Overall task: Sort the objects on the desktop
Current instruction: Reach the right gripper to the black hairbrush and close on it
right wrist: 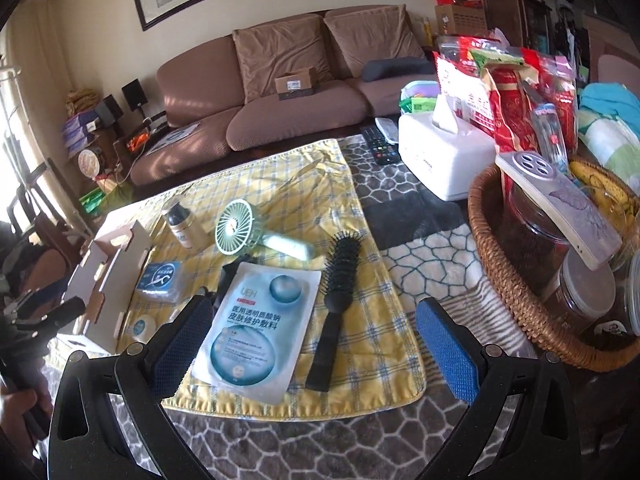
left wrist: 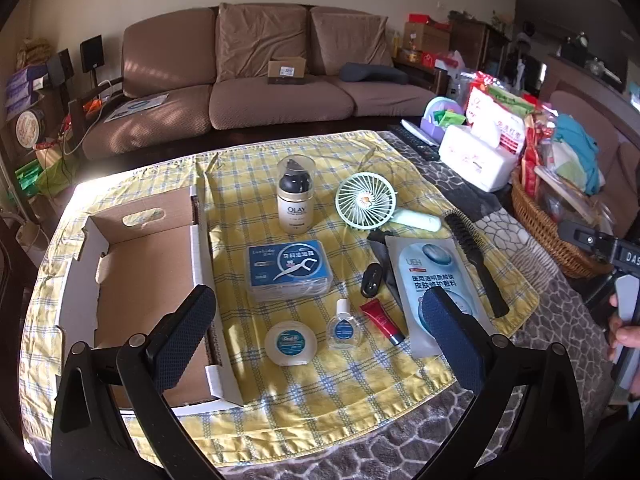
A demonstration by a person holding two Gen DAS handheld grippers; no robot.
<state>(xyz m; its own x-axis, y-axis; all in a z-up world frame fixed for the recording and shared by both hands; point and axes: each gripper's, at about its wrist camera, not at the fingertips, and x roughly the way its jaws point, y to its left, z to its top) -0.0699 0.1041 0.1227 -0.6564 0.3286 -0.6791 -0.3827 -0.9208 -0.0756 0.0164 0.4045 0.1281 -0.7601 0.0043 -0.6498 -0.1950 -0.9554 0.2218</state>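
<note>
An empty cardboard box [left wrist: 148,280] lies at the left of a yellow checked cloth [left wrist: 320,380]. On the cloth are an Olay bottle [left wrist: 295,196], a green hand fan [left wrist: 366,200], a blue floss-pick box [left wrist: 289,269], a round floss case [left wrist: 291,343], a small dropper bottle [left wrist: 342,326], a red tube [left wrist: 383,320], a face-mask sachet [left wrist: 434,280] and a black hairbrush [left wrist: 474,258]. My left gripper [left wrist: 320,344] is open above the cloth's near edge. My right gripper [right wrist: 316,348] is open above the sachet [right wrist: 256,328] and hairbrush [right wrist: 334,304].
A wicker basket [right wrist: 516,292] full of packets stands at the right. A white tissue box [right wrist: 440,156] and remote controls [right wrist: 378,144] lie behind the cloth. A brown sofa [left wrist: 248,88] stands beyond the table.
</note>
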